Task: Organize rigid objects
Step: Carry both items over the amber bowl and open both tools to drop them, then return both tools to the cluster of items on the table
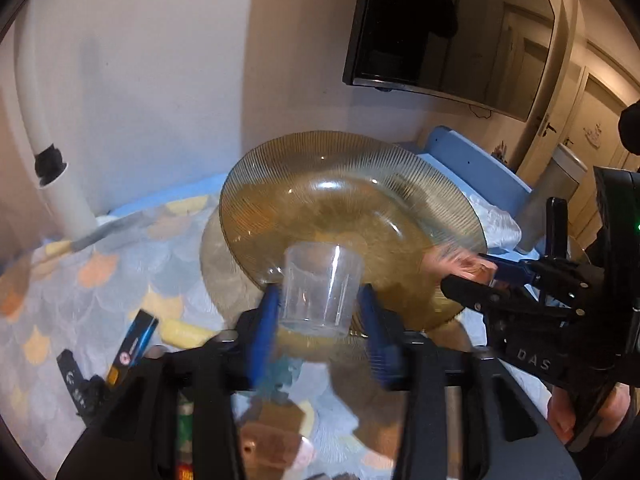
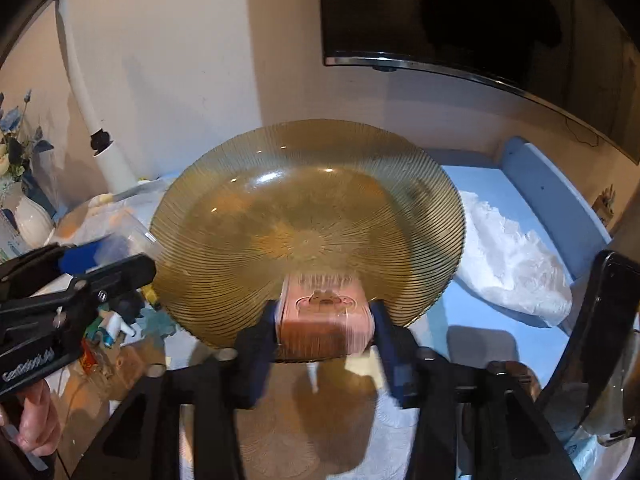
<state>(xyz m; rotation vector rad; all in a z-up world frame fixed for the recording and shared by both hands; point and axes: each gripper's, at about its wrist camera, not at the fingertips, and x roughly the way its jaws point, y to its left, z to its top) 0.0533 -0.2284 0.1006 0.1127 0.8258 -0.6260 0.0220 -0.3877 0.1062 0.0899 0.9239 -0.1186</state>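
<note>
A clear plastic cup [image 1: 322, 292] sits upright between the blue pads of my left gripper [image 1: 320, 295], which lie against its sides. My right gripper [image 2: 324, 314] has a pink box [image 2: 326, 320] between its pads, both touching it. In the left wrist view the right gripper [image 1: 476, 274] comes in from the right with the pink box [image 1: 466, 268]. Just beyond both grippers a ribbed amber glass plate [image 1: 340, 152] [image 2: 240, 184] hangs tilted above the table, its shadow below it. What bears the plate is hidden.
A scale-patterned tablecloth [image 1: 80, 264] carries small packets [image 1: 136, 344] at the near left. A white pipe [image 1: 52, 160] leans at the wall. A blue bench [image 2: 552, 196] with a white plastic bag [image 2: 512, 264] is at the right. A vase [image 2: 32, 220] stands far left, a dark screen [image 2: 480, 12] above.
</note>
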